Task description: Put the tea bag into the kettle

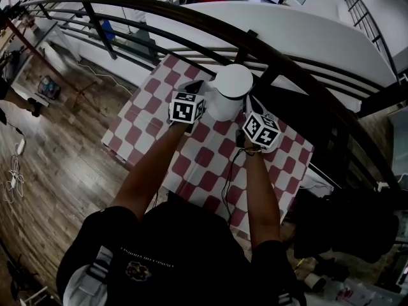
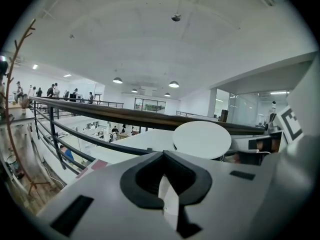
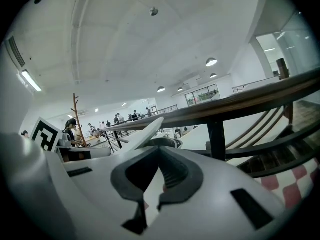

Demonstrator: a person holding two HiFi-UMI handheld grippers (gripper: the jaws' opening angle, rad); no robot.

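- While the kettle (image 1: 223, 106) sits at upper centre with its lid (image 2: 202, 139) raised, the left gripper (image 2: 162, 155) and right gripper (image 3: 160, 149) flank it, jaws pressed together, apparently empty.
- The tea bag shows in no view; whether it is already inside cannot be told.

The kettle (image 1: 231, 91) is plain white. The tablecloth (image 1: 210, 164) is checked in dark red and white. On the left, the floor (image 1: 70, 152) is brown wood-grain planks. The far railing (image 1: 191, 21) is dark brown over black bars. The person's shirt (image 1: 185, 254) is black.
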